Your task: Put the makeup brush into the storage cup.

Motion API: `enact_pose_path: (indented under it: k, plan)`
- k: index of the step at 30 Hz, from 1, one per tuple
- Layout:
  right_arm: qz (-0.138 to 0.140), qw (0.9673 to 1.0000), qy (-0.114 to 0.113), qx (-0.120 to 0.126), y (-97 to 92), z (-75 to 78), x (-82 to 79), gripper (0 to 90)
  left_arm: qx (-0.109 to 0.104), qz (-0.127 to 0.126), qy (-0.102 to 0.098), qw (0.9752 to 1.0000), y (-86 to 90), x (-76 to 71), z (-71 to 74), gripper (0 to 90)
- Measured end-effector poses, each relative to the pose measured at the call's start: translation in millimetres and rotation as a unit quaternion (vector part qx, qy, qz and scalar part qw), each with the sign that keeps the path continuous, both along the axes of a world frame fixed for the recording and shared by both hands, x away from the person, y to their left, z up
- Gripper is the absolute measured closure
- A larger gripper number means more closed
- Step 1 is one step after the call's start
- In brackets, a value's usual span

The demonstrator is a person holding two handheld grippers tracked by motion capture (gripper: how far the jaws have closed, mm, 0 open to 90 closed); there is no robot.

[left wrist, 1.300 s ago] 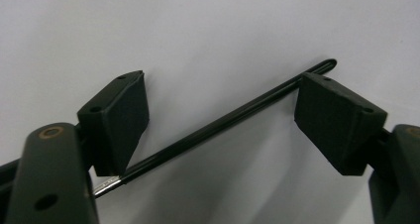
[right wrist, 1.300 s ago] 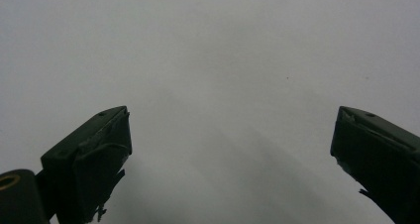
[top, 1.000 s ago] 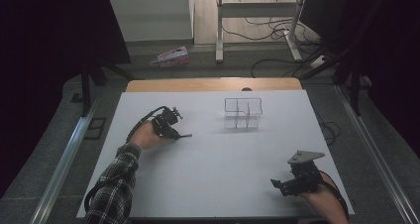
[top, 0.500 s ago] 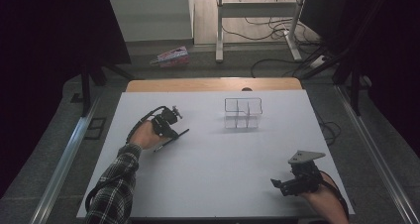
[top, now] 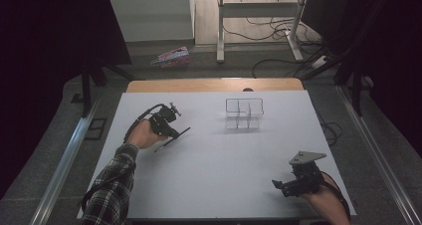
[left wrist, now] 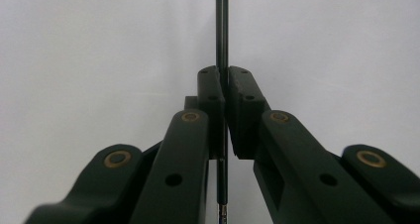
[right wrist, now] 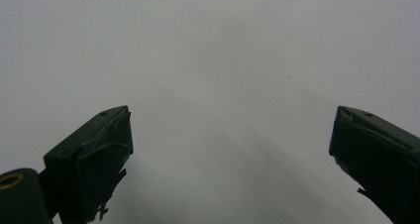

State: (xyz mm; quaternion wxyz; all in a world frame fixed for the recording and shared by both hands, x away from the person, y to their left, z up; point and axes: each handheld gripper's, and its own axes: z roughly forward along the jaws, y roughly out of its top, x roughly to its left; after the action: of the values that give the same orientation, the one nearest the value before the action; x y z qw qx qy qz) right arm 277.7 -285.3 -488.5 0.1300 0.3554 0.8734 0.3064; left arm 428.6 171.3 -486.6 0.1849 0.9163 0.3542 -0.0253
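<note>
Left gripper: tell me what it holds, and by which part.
The left gripper is shut on a thin black rod, clamped partway along its length, with rod sticking out past both sides of the jaws.

The left gripper (top: 171,130) is sitting on the left half of the table (top: 219,165), holding a thin rod (top: 174,137) just above the tabletop. The divided rack (top: 244,114) is standing right of it, toward the far edge, while the right gripper (top: 281,185) is resting well apart at the near right corner

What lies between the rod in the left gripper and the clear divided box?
Nothing: in the high view, bare white table separates the thin black rod, clamped in the left gripper, from the clear box.
</note>
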Motion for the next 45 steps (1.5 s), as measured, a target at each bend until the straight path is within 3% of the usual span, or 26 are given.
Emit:
enact_pose_path:
  k: [10,15,23,27,33,45]
  plan:
    - [-0.001,1.0,0.001,-0.001,0.2,0.0,0.0,3.6,-0.017,-0.012,-0.02,0.9996,5.6,-14.3,20.3,86.0]
    - [0.0,1.0,-0.001,-0.003,0.5,-0.1,0.1,3.6,-0.049,-0.017,-0.037,0.998,9.0,-25.7,29.3,86.0]
    - [0.0,1.0,-0.001,-0.004,0.4,0.0,0.0,3.6,-0.068,-0.025,-0.048,0.9963,10.2,-37.5,32.1,86.0]
    - [0.001,1.0,0.001,-0.004,0.6,0.0,-0.1,3.6,-0.089,-0.025,-0.055,0.9942,13.2,-47.1,34.3,86.0]
    - [0.001,1.0,0.001,-0.005,1.1,-0.1,-0.2,3.6,-0.1,-0.026,-0.064,0.9925,17.4,-56.9,36.7,86.0]
    - [0.0,1.0,0.007,-0.006,1.9,0.5,-0.6,4.0,-0.148,-0.034,-0.064,0.9863,24.3,-80.6,39.3,86.0]
